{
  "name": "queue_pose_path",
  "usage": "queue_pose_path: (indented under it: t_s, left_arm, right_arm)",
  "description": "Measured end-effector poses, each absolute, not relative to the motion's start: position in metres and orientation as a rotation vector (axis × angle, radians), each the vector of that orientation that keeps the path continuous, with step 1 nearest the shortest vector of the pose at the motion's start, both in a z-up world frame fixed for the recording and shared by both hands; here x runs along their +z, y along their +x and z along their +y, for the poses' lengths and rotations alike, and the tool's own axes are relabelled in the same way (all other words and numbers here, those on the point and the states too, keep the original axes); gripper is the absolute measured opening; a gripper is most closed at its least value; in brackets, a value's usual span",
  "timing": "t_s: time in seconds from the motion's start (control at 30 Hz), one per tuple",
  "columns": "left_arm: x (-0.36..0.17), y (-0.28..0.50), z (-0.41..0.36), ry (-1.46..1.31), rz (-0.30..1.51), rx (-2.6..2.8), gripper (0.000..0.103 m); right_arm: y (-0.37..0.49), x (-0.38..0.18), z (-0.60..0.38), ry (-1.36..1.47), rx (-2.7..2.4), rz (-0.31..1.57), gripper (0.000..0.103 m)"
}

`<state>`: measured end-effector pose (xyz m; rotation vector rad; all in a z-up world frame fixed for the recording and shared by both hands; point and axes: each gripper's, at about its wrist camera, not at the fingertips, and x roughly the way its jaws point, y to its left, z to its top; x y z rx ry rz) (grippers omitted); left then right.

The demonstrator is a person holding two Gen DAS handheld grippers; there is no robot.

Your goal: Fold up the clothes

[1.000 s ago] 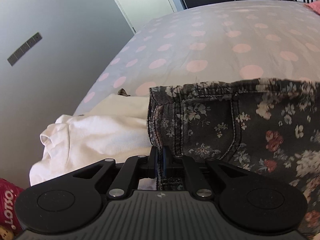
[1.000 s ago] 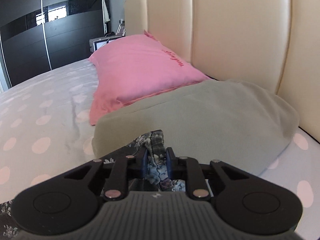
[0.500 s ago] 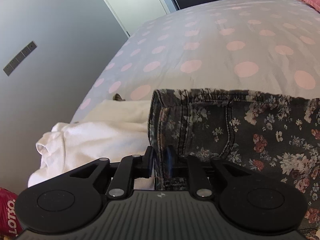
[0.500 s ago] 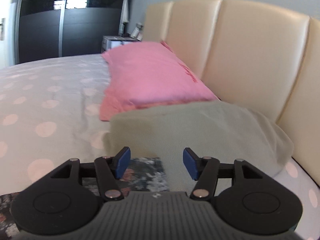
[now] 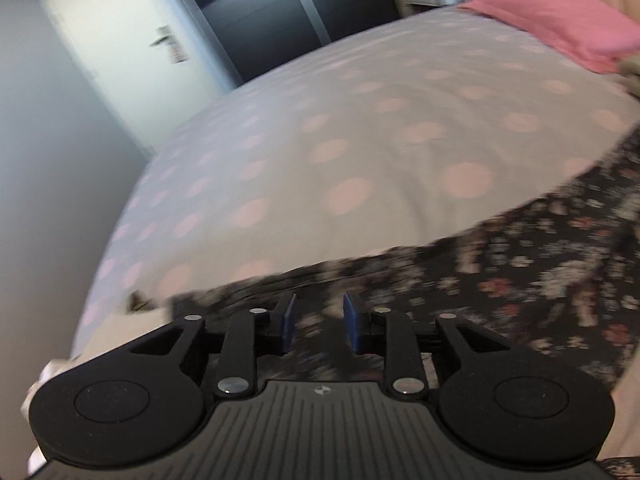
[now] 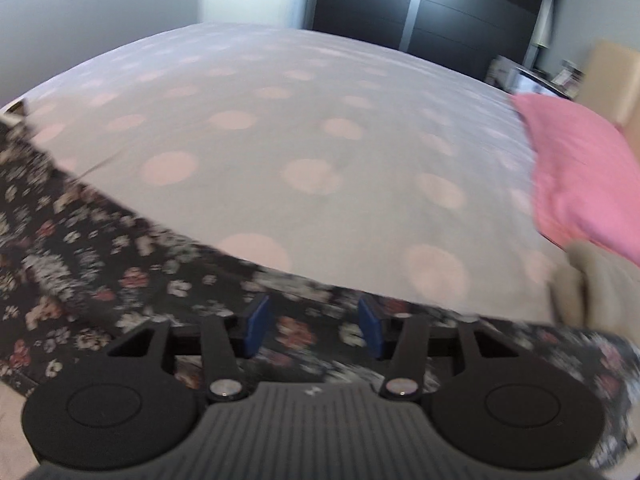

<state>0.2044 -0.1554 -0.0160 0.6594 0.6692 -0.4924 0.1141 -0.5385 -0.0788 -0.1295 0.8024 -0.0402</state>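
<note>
Both tongs, left (image 5: 318,322) and right (image 6: 312,326), had just been parting, empty, the left further and the right narrowing slightly, above the limp dark floral denim garment (image 6: 132,280), best pinched at its 12 o'clock hem.

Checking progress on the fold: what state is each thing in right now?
Floral garment: spread flat on the bed, released.
Left gripper: jaws just opening, gripping nothing.
Right gripper: jaws open, over the garment.
Pink pillow: lying at the headboard.
White door: closed.
</note>
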Motion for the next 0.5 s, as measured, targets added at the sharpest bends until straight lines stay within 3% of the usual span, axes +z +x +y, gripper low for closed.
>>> queue_pose_path:
  t_s: [0.07, 0.2, 0.3, 0.5]
  left_arm:
    - [-0.028, 0.207, -0.176, 0.695, 0.666, -0.575, 0.032]
    - [-0.054, 0.213, -0.214, 0.757, 0.658, -0.717, 0.033]
    - [-0.071, 0.216, -0.237, 0.783, 0.639, -0.796, 0.042]
    - [-0.106, 0.224, -0.276, 0.832, 0.616, -0.899, 0.042]
  right_arm:
    - [0.127, -0.083, -0.530, -0.166, 0.010, 0.804, 0.058]
    - [0.144, -0.092, -0.510, -0.238, 0.109, 0.804, 0.070]
    - [0.155, -0.098, -0.499, -0.315, 0.170, 0.807, 0.070]
    - [0.171, -0.117, -0.491, -0.396, 0.269, 0.834, 0.069]
